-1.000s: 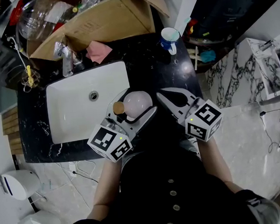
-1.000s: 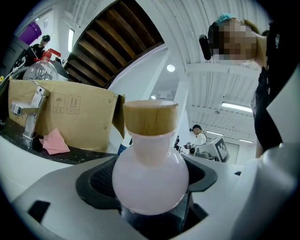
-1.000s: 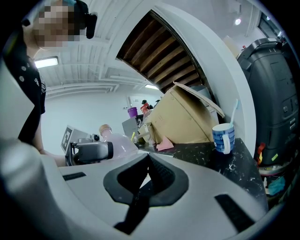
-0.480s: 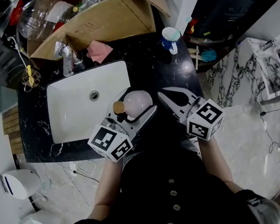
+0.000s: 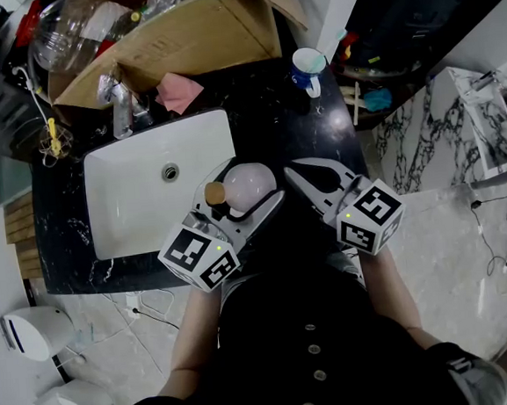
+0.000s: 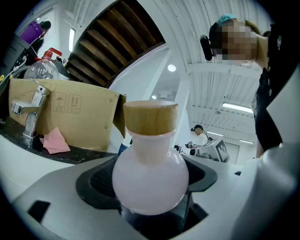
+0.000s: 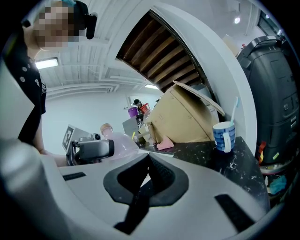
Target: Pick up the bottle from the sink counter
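1. The left gripper's (image 5: 250,185) jaws are clamped on the round belly of the pink bottle (image 6: 150,180), below its wooden cap, where the pads get most purchase. The bottle sits by the sink's (image 5: 122,209) front right corner, seemingly lifted off the counter (image 5: 261,91).
2. The right gripper (image 7: 147,171) hangs just beside it, jaws together and empty.
3. There is open room upward and toward the person; the cardboard box (image 5: 195,35) and mug (image 5: 306,67) stand well behind.

Head view: high, steeply down on sink counter (image 5: 267,108). Gripper views: low, close along own jaws, facing far. All three share the cardboard box (image 5: 195,35) (image 6: 70,122) (image 7: 187,117).
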Motion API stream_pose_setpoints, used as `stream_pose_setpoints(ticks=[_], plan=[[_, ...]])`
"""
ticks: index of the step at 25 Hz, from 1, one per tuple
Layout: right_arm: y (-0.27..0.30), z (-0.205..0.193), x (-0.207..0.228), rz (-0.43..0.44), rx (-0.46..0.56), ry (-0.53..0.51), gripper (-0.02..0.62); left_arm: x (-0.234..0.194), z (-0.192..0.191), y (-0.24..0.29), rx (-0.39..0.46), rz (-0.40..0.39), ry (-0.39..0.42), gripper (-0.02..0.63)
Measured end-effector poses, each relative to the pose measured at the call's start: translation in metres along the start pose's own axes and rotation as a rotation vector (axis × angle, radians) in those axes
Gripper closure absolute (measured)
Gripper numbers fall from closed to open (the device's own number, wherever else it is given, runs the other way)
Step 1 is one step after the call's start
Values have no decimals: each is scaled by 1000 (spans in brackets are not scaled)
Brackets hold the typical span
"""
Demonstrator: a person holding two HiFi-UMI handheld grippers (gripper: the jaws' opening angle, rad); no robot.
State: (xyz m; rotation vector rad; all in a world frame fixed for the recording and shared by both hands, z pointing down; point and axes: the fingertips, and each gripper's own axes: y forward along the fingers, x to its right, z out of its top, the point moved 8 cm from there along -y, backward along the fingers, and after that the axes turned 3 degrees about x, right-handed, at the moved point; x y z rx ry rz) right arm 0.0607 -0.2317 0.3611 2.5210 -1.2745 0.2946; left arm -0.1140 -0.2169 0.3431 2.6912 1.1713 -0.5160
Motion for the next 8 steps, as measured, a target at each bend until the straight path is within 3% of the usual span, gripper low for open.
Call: stream_pose_setpoints(ticks=[8], plan=[[2, -1, 1, -10, 6, -7, 591, 0, -2, 2, -16, -12, 9, 213]])
